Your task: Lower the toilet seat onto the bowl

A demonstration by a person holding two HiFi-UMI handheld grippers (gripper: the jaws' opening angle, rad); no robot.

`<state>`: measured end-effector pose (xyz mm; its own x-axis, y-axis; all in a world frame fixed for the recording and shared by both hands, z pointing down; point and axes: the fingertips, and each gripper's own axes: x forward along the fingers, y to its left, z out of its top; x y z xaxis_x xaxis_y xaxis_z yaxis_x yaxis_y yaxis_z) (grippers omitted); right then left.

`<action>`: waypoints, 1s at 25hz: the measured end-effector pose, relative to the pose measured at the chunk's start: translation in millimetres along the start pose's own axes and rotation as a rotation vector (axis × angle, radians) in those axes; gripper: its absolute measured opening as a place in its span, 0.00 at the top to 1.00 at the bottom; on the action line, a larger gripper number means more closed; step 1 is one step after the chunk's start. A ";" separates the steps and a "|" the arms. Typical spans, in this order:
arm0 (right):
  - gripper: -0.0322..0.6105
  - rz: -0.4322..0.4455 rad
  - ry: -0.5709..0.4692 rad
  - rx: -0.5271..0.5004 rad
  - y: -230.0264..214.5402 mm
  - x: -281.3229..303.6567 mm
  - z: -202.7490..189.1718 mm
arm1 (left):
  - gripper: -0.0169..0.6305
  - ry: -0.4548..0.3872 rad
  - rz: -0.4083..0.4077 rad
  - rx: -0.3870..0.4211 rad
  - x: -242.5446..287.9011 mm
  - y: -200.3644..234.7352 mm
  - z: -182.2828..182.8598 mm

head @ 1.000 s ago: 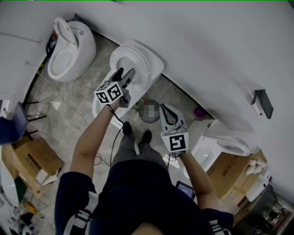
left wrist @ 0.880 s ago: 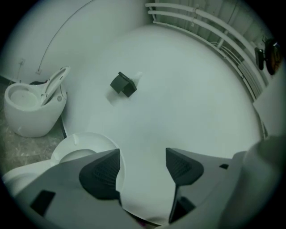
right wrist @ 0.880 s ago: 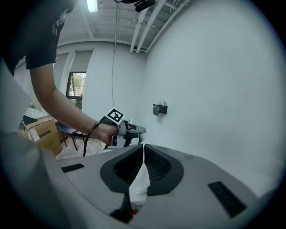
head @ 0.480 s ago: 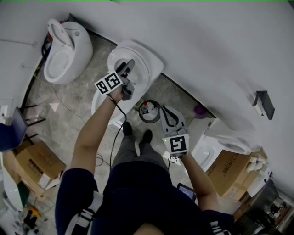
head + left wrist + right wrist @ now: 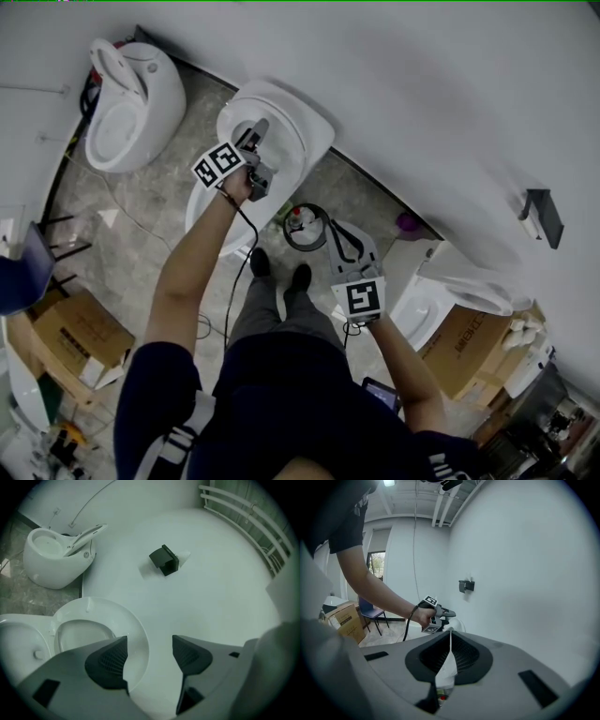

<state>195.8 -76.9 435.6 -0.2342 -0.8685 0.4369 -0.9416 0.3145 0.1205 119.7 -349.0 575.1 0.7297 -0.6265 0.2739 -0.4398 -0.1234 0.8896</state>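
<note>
The seat (image 5: 129, 627) stands raised against the wall above the bowl (image 5: 199, 204). Its rim edge lies just inside the left gripper's (image 5: 150, 651) jaws, which are apart after closing slightly and not pressing it. The right gripper (image 5: 450, 639), jaws together, hangs well back.

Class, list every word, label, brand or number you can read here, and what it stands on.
None can be read.
Right cardboard box: dark print, too blurred to read.
Left cardboard box: dark label, too small to read.
Left marker cube and right marker cube: square patterns only, no words.
</note>
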 end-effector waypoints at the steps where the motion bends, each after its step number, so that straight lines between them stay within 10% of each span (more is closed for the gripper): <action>1: 0.90 0.001 0.004 0.003 0.3 0.8 -1.4 | 0.49 0.001 -0.006 -0.006 1.5 -1.8 0.9; 25: 0.90 0.008 0.060 0.041 -8.0 10.6 -25.9 | 0.53 0.061 0.035 -0.195 52.1 7.6 1.9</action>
<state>207.1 -78.7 462.4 -0.2276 -0.8414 0.4901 -0.9492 0.3040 0.0811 153.4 -384.0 595.4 0.7490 -0.5792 0.3218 -0.3599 0.0522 0.9315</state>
